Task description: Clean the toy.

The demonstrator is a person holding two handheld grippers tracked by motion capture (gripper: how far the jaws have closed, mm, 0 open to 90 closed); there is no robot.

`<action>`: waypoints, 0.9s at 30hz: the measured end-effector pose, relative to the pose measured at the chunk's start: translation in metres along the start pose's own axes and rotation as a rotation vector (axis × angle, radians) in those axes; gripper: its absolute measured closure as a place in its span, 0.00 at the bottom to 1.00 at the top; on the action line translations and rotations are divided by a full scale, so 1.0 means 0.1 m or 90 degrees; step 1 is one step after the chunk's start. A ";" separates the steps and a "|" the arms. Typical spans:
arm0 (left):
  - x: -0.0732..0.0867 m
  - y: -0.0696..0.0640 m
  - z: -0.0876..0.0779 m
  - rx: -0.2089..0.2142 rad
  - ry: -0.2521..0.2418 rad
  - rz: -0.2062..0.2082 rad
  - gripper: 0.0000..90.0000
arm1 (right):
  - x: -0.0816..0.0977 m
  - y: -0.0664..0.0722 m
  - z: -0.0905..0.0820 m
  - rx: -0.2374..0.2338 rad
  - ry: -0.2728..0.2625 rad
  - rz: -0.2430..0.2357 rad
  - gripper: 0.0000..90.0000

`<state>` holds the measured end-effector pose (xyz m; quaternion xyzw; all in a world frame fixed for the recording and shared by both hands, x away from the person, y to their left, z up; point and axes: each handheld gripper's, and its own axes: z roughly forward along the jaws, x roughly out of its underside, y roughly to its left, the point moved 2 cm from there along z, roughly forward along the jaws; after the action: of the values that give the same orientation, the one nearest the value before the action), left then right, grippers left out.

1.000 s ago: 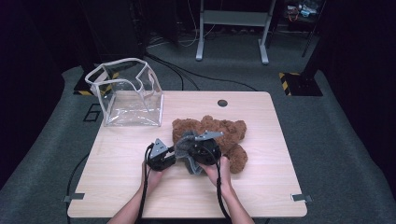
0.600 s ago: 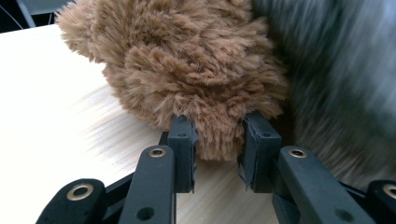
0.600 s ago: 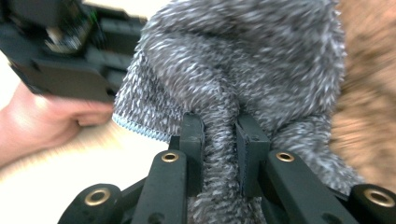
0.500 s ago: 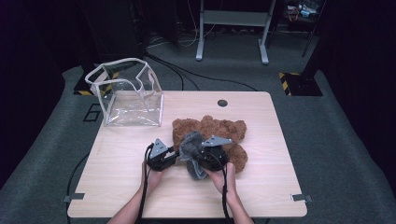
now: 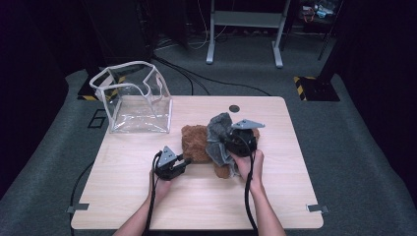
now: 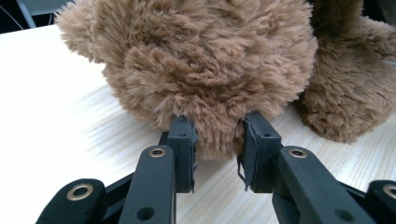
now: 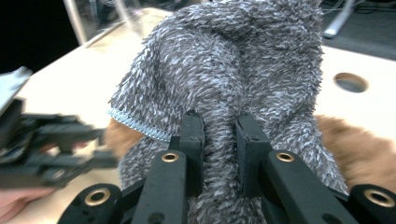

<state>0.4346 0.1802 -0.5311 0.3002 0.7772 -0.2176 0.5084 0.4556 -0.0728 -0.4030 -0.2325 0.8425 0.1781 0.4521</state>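
A brown plush bear [image 5: 195, 142] lies in the middle of the wooden table [image 5: 147, 196]. In the left gripper view a rounded tuft of the brown plush bear [image 6: 205, 70] is pinched between the two pads. My left gripper [image 5: 186, 162] [image 6: 217, 130] is shut on that part and rests low on the table at the bear's left side. My right gripper [image 5: 224, 142] [image 7: 219, 126] is shut on a fold of a grey fuzzy cloth [image 5: 219, 135] [image 7: 233, 70]. The cloth has a stitched hem and hangs lifted above the bear. It hides part of the bear's body.
A clear plastic bag with white trim [image 5: 135, 103] stands open at the table's back left. A round cable hole [image 5: 234, 108] sits near the back edge. Cables trail from both grippers toward the front edge. Dark floor surrounds the table.
My right gripper has risen and shifted right with the grey cloth, pulling it up off the bear. The left gripper has stayed where it was on the bear.
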 end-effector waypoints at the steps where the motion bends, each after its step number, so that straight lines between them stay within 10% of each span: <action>1: 0.00 0.00 0.00 0.000 0.000 0.000 0.76 | -0.05 -0.04 0.01 0.007 -0.001 0.002 0.84; 15: 0.00 -0.01 0.00 -0.003 -0.002 0.001 0.76 | -0.29 -0.05 0.64 0.064 0.138 -0.060 0.84; 27: 0.00 -0.02 0.01 -0.003 -0.012 -0.004 0.76 | -0.28 -0.23 0.63 0.119 0.170 -0.084 0.84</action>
<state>0.4340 0.1784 -0.5318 0.2946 0.7738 -0.2199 0.5158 0.5245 -0.0534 -0.4146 -0.2658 0.8909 0.0367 0.3666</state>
